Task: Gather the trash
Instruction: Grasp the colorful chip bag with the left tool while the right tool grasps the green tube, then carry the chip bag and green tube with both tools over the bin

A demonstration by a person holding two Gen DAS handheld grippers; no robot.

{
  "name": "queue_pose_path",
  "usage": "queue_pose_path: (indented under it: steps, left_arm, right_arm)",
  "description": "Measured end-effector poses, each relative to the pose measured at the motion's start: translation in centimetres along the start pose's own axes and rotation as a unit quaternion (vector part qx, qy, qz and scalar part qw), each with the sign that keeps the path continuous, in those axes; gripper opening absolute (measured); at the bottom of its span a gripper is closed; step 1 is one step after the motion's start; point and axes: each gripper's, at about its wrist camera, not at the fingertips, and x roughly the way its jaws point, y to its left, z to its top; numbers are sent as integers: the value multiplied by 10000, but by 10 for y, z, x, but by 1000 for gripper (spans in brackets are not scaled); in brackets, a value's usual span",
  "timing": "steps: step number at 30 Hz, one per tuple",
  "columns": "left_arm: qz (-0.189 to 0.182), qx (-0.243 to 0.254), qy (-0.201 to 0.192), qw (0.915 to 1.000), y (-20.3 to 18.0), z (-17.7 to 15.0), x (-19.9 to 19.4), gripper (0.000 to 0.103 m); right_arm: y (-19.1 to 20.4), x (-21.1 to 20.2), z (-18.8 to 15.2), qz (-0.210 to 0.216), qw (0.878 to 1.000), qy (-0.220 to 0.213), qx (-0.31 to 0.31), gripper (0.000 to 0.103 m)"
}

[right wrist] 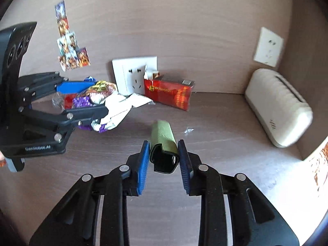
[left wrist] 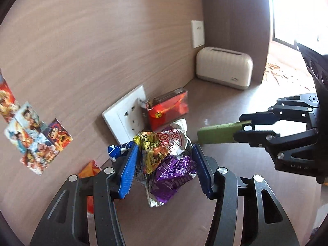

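Observation:
My left gripper point(left wrist: 164, 164) is shut on a bundle of crumpled snack wrappers point(left wrist: 164, 155), purple, yellow and silver, just above the brown desk. The bundle also shows in the right wrist view point(right wrist: 96, 96), with the left gripper point(right wrist: 82, 97) around it. My right gripper point(right wrist: 164, 164) is shut on a green and black oblong object point(right wrist: 164, 143), held above the desk; it shows in the left wrist view point(left wrist: 217, 136) too, right of the wrappers. An opened red carton point(left wrist: 168, 108) lies against the wall by a white socket plate point(left wrist: 125, 114).
A cream toaster-shaped box point(left wrist: 224, 67) stands in the far right corner. Picture stickers point(left wrist: 30, 137) are on the wall at left. An orange-red wrapper point(left wrist: 90, 170) lies by the wall behind my left finger. A small foil scrap point(right wrist: 188, 131) lies on the desk.

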Motion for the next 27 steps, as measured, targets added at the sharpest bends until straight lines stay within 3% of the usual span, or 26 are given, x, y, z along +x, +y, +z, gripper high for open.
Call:
queue_pose_path:
  steps: [8,15,22,27]
  left_arm:
    - [-115,302,-181,9993,-36,6,-37,52]
    - [-496,746,-439,9950,-92,11,-72,52]
    - [-1046,1233,-638,9848,-165,19,-96,52]
    - [-1500,1673,-688,9720,-226,20,-108,52]
  right_arm:
    - [7,-54,-15,-450,9986,-279,-35,29]
    - [-4,-113,-44,-972,9947,-323,32,29]
    - [-20,-191,-92,-1586,9866,-240,291,29]
    - [-31,-236,-132,-1997,9781,-73,574,29]
